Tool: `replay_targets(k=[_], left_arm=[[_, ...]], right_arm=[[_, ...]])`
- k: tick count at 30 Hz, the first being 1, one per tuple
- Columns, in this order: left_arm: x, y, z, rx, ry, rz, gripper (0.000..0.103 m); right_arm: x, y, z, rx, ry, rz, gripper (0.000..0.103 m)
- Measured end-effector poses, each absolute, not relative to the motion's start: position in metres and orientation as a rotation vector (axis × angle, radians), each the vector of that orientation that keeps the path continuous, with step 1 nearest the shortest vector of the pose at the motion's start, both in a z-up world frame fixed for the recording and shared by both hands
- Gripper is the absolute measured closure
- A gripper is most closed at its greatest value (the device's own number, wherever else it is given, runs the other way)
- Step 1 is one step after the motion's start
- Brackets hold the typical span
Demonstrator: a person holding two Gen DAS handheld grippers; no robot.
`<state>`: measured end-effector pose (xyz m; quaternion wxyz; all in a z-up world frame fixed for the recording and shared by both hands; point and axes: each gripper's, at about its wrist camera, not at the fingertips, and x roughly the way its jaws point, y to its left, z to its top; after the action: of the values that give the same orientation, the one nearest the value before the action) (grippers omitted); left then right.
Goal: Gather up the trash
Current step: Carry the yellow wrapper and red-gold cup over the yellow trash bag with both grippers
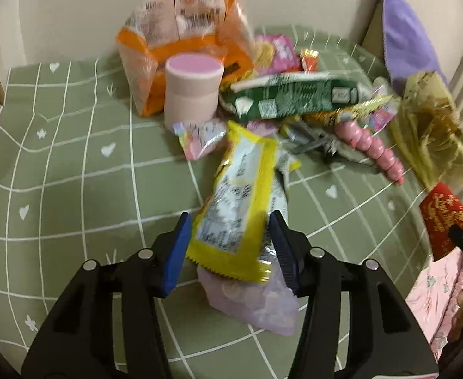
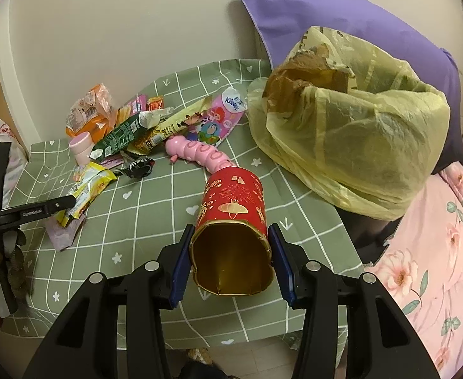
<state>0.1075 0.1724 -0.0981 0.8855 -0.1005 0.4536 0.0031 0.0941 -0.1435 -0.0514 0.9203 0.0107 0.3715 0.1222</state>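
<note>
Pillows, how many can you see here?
1: a purple pillow leaning against the wall behind the yellow plastic bag, at the table's far right. The bag covers its lower part, so another could be hidden.

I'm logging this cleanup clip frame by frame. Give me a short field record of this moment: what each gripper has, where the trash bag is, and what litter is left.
left gripper: around the yellow wrapper, grip not confirmed
right gripper: shut on the red paper cup, open end toward the camera
trash bag: yellow-green, on the bed by the purple pillow
surface: green checked cloth
litter left: orange bag, green wrapper, small pink wrappers
other items: pink round box, pink beaded toy
</note>
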Motion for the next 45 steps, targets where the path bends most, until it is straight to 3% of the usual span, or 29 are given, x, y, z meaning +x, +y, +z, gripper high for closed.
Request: replay_targets(k=[2,4,7,16,23,27,31,36,45], left_arm=[[0.108,0.169,-0.098,-0.187,0.940,0.019,0.060],[0.107,0.167,-0.091,-0.187,0.922,0.004,0.075],[0.105,0.164,-0.076,-0.194,0.884,-0.009,0.080],[0.109,0.114,0.006,-0.176,0.728,-0.189,0.082],[0.146,0.021,0.072,-0.036,0.609,-0.495,0.082],[0.178,-0.033,0.095,-0.018,0.659,-0.731,0.081],[0.211,-0.095,0.098,0.079,0.723,-0.925,0.081],[0.256,-0.156,0.065,0.240,0.825,-0.929,0.081],[0.315,-0.157,0.026,0.279,0.886,-0.737,0.081]], right_arm=[[0.092,-0.144,-0.053,0.022,0.768,0.250,0.059],[0.090,-0.144,-0.051,0.019,0.765,0.251,0.059],[0.089,-0.143,-0.044,0.017,0.747,0.256,0.059],[0.090,-0.160,0.015,0.007,0.614,0.232,0.059],[0.097,-0.206,0.081,0.005,0.469,0.104,0.059],[0.104,-0.242,0.118,0.032,0.434,-0.015,0.059],[0.109,-0.275,0.139,0.083,0.438,-0.124,0.059],[0.109,-0.300,0.146,0.114,0.462,-0.196,0.059],[0.177,-0.311,0.106,0.140,0.581,-0.036,0.059]])
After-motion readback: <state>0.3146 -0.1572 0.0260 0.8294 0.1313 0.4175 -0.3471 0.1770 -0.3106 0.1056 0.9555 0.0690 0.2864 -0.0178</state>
